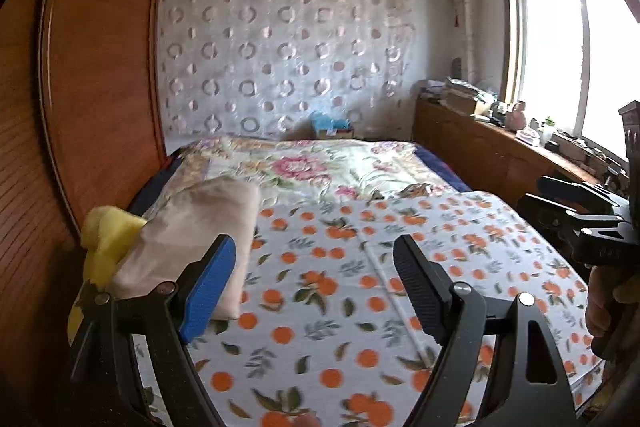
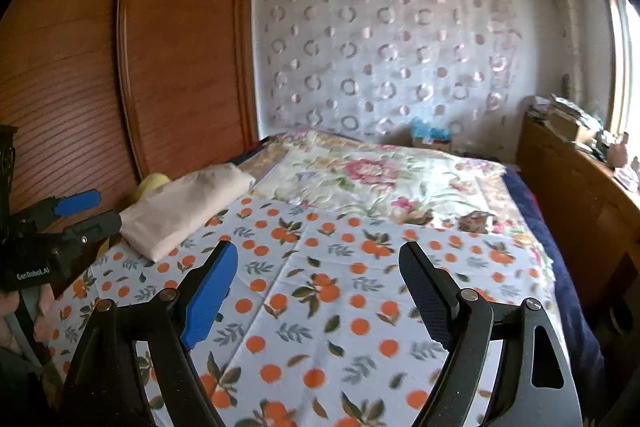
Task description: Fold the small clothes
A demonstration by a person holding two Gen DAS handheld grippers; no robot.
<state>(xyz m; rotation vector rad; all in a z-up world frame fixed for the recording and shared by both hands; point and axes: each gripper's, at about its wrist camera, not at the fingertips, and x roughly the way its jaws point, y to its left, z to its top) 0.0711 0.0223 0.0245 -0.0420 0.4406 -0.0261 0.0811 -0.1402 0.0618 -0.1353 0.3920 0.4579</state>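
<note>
Left wrist view: the left gripper (image 1: 314,281) hangs over the bed with its fingers (image 1: 208,291) spread wide and nothing between them. Below lies an orange-print sheet (image 1: 340,291), spread flat over the near part of the bed. At ten o'clock from the gripper a folded beige cloth (image 1: 200,227) rests on the sheet's left edge, just behind the blue finger pad, and whether the pad touches it cannot be told. A yellow cloth (image 1: 106,239) is bunched just beside it, toward the wooden wardrobe (image 1: 100,67). At twelve o'clock a floral quilt (image 1: 304,167) covers the far end of the bed. At three o'clock the right gripper (image 1: 576,203) shows at the frame's edge, held by a hand (image 1: 600,303).

Right wrist view: the right gripper (image 2: 318,279) also has its fingers (image 2: 210,295) spread, empty, above the orange-print sheet (image 2: 320,307). The folded beige cloth (image 2: 184,207) sits at ten o'clock, well apart from these fingers. At nine o'clock the left gripper (image 2: 86,213) comes in, its fingers apart, a hand (image 2: 24,315) gripping its handle. A wooden cabinet (image 2: 568,195) stands at three o'clock
</note>
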